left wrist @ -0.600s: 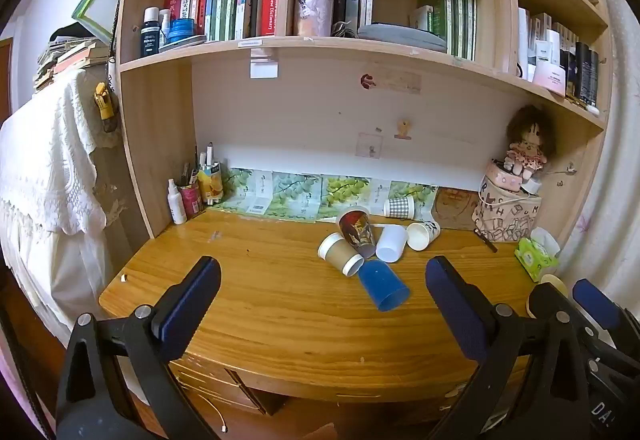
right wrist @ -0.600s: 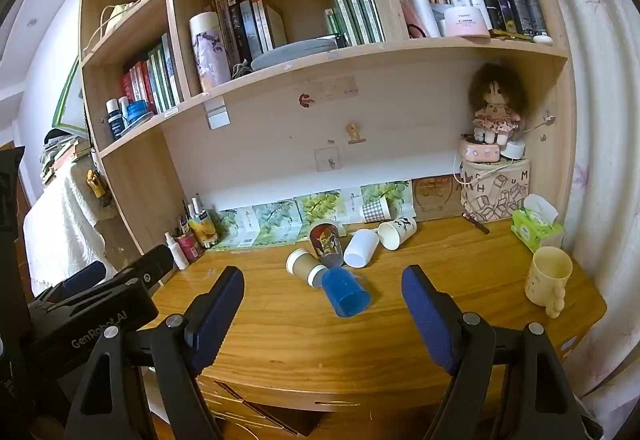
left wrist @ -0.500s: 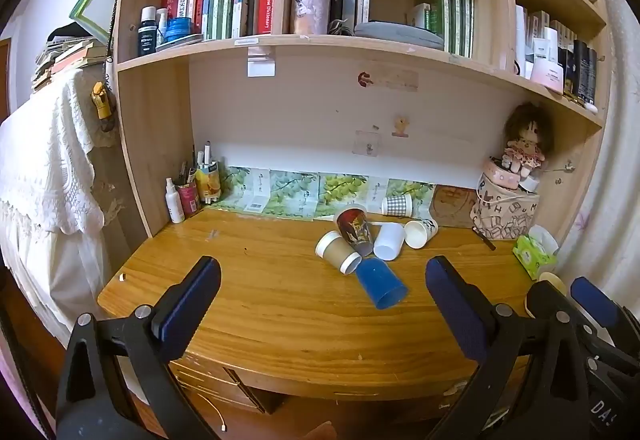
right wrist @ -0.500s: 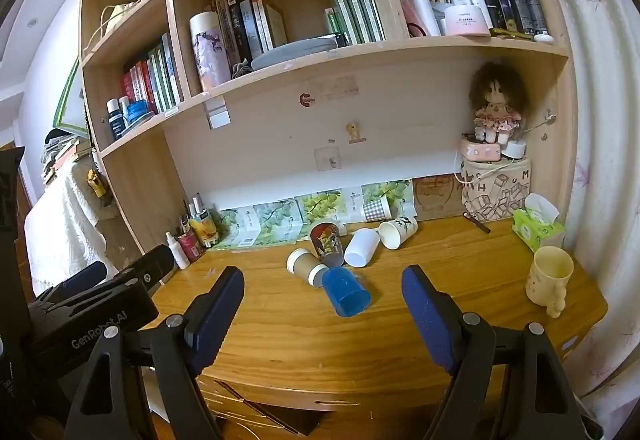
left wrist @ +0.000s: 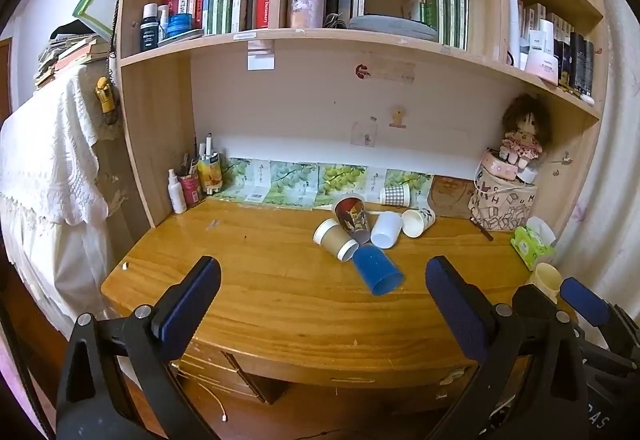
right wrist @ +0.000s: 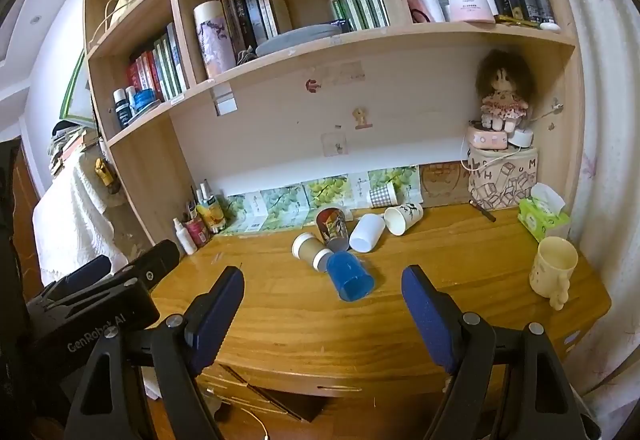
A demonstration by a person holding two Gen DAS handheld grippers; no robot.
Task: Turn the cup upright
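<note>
— While both hang short of the desk (right wrist: 280, 320), how do they stand?
— Left gripper (left wrist: 320, 304) and right gripper (right wrist: 324, 304) spread wide, holding nothing. The left's body reads "GenRobot AI".
— The cup?
— Blue cup (right wrist: 350, 278) lies on its side mid-desk, touching a brown cup (right wrist: 310, 250).

Black hand-held gripper (left wrist: 320, 298), blue pads (left wrist: 188, 304)

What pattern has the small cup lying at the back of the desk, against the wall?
The small cup has a grey-and-white check pattern, seen best in the right wrist view.
</note>
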